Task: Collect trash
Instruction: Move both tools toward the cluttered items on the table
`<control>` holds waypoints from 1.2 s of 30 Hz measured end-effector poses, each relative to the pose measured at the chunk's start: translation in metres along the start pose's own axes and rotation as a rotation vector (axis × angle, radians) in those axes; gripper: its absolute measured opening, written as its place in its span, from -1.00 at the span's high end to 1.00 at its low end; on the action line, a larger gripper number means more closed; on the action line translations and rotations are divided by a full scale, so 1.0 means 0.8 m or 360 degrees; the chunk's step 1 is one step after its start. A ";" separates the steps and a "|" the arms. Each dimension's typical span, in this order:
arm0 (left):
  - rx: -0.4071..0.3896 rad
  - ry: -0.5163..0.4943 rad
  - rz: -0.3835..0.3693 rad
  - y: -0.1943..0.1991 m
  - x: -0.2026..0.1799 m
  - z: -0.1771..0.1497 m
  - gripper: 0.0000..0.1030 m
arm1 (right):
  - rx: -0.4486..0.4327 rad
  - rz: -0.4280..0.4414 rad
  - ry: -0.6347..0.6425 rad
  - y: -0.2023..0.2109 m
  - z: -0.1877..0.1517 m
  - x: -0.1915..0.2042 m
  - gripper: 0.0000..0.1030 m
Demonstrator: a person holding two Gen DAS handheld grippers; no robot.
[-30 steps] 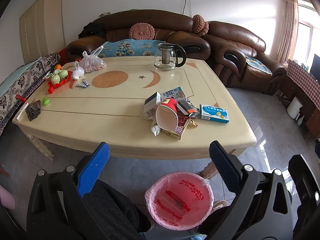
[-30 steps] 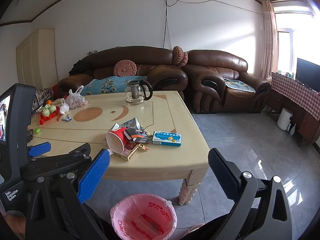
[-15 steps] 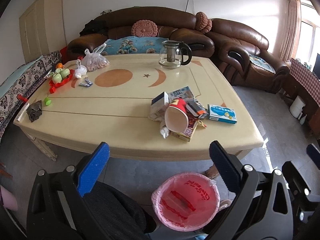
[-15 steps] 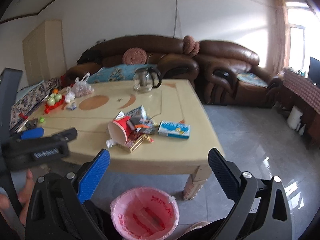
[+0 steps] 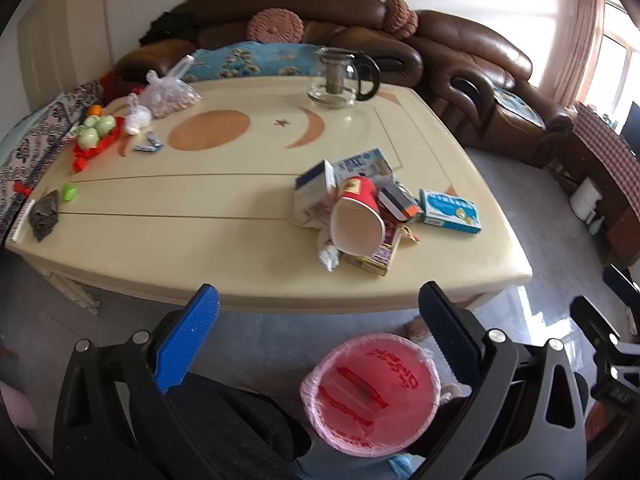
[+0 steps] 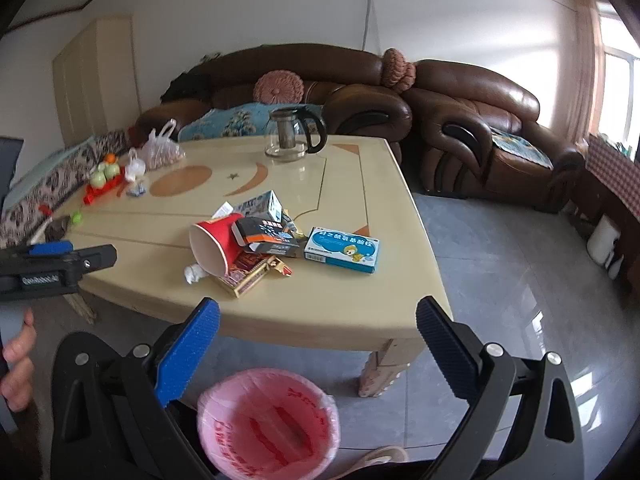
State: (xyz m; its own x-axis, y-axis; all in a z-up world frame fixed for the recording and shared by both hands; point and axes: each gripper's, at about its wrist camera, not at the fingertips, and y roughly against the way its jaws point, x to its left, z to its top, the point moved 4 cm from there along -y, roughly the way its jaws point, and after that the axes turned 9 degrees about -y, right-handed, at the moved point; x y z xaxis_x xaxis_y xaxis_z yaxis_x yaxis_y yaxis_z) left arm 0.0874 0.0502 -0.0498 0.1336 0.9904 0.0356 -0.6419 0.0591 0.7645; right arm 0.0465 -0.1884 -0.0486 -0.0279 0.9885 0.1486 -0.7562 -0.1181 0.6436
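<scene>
A pile of trash lies near the front right of the cream table [image 5: 200,248]: a tipped red paper cup [image 5: 357,218] [image 6: 214,246], a crumpled white tissue [image 5: 329,255] [image 6: 193,273], a white carton [image 5: 312,196], a black and orange box [image 6: 260,234], a yellow flat box [image 6: 244,278] and a blue medicine box [image 5: 451,211] [image 6: 343,249]. A bin with a pink liner [image 5: 370,394] [image 6: 267,424] stands on the floor before the table. My left gripper [image 5: 316,316] and right gripper [image 6: 316,320] are open and empty, held short of the table edge above the bin.
A glass teapot [image 5: 340,78] stands at the table's back. A bag of nuts [image 5: 168,94], green fruit on a red tray [image 5: 96,136] and small items lie at the left. Brown sofas [image 6: 480,120] surround the table. Grey tile floor lies to the right.
Both grippers have moved closer to the table and the trash pile. The right view has swung left, so the pile and bin sit more central. Both stay open.
</scene>
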 end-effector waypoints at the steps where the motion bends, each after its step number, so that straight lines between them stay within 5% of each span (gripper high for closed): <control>1: 0.0005 -0.0009 -0.0003 -0.002 -0.001 0.001 -0.90 | 0.0018 0.0023 0.0017 -0.005 0.003 -0.002 -0.87; 13: 0.0082 -0.0176 -0.0136 -0.026 -0.025 0.029 -0.90 | -0.0012 0.0266 0.0317 -0.034 0.039 -0.008 -0.87; 20: 0.0135 -0.0310 -0.0246 -0.047 -0.043 0.040 -0.90 | 0.0182 0.0404 0.0455 -0.081 0.071 -0.023 -0.87; 30: 0.0302 -0.0260 -0.0412 -0.090 -0.041 0.056 -0.90 | 0.0310 0.0465 0.0672 -0.143 0.112 -0.048 -0.87; 36: 0.0260 -0.0220 -0.0484 -0.106 -0.033 0.059 -0.90 | 0.0393 0.0476 0.0672 -0.184 0.115 -0.053 -0.87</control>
State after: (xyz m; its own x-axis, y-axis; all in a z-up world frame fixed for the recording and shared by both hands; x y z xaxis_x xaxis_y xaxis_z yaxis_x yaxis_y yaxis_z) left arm 0.1737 0.0132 -0.0852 0.4075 0.9038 -0.1311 -0.4294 0.3164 0.8459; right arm 0.2195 -0.2214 -0.0805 -0.5142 0.8547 0.0710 -0.5016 -0.3668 0.7835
